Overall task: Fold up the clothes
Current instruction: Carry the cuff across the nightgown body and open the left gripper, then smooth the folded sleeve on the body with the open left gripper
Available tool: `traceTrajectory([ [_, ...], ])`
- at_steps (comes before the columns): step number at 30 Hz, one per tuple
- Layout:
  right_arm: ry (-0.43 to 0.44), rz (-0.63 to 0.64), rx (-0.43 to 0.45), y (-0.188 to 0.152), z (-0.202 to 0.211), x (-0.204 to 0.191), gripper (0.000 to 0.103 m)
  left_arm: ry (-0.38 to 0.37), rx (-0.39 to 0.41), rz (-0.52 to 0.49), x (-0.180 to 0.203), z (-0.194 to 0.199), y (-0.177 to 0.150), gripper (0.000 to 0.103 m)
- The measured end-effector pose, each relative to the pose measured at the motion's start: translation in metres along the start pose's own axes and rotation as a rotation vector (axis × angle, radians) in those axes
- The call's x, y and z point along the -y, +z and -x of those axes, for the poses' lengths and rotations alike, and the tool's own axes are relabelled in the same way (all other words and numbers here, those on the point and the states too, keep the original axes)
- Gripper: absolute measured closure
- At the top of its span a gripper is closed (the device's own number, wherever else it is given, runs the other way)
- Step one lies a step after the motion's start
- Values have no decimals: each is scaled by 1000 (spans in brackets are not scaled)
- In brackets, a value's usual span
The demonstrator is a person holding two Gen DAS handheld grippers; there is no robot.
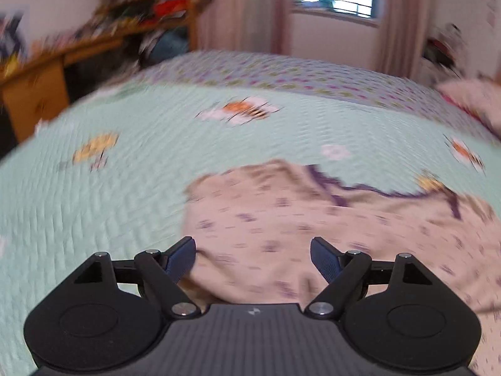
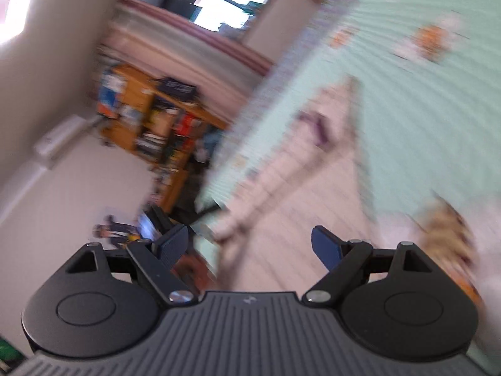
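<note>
The left gripper (image 1: 253,255) has its fingers spread wide, gripping nothing; the pink patterned garment (image 1: 313,228) lies just beyond and beneath them, lower right of the frame, on the mint quilted bed (image 1: 125,194). The right gripper (image 2: 250,244) likewise has its fingers wide apart and empty, the garment (image 2: 281,181) blurred at frame centre. A wooden bookshelf (image 2: 150,116) stands centre left.

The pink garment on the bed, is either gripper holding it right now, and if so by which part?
Neither. The left gripper and right gripper both have their jaws wide apart, and the pink garment lies loose on the bedspread.
</note>
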State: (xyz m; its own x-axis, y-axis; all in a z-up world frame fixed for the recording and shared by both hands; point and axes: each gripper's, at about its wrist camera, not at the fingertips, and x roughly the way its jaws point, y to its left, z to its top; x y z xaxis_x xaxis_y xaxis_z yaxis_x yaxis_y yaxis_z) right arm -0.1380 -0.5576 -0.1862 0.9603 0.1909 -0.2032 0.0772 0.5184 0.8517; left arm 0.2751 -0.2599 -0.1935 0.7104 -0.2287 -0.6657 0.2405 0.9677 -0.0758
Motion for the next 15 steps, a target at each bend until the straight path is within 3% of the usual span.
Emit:
traceTrajectory([
  [3, 37, 29, -18, 36, -64, -10, 16, -24, -57, 115, -33, -21, -7, 21],
  [6, 38, 18, -50, 61, -139, -7, 16, -45, -42, 137, -54, -28, -17, 20],
  [9, -35, 10, -91, 77, -206, 14, 16, -63, -19, 141, -65, -24, -19, 20],
  [11, -109, -8, -164, 87, -238, 45, 17, -47, 3, 148, -79, -15, -18, 20],
  [12, -161, -24, -179, 92, -242, 61, 20, -38, 15, 151, -86, -10, -17, 20],
  [13, -205, -46, -172, 96, -239, 77, 45, -29, 27, 153, -93, -6, -17, 20],
  [15, -218, -92, -128, 105, -218, 96, 55, -8, 51, 172, -106, 4, -14, 20],
])
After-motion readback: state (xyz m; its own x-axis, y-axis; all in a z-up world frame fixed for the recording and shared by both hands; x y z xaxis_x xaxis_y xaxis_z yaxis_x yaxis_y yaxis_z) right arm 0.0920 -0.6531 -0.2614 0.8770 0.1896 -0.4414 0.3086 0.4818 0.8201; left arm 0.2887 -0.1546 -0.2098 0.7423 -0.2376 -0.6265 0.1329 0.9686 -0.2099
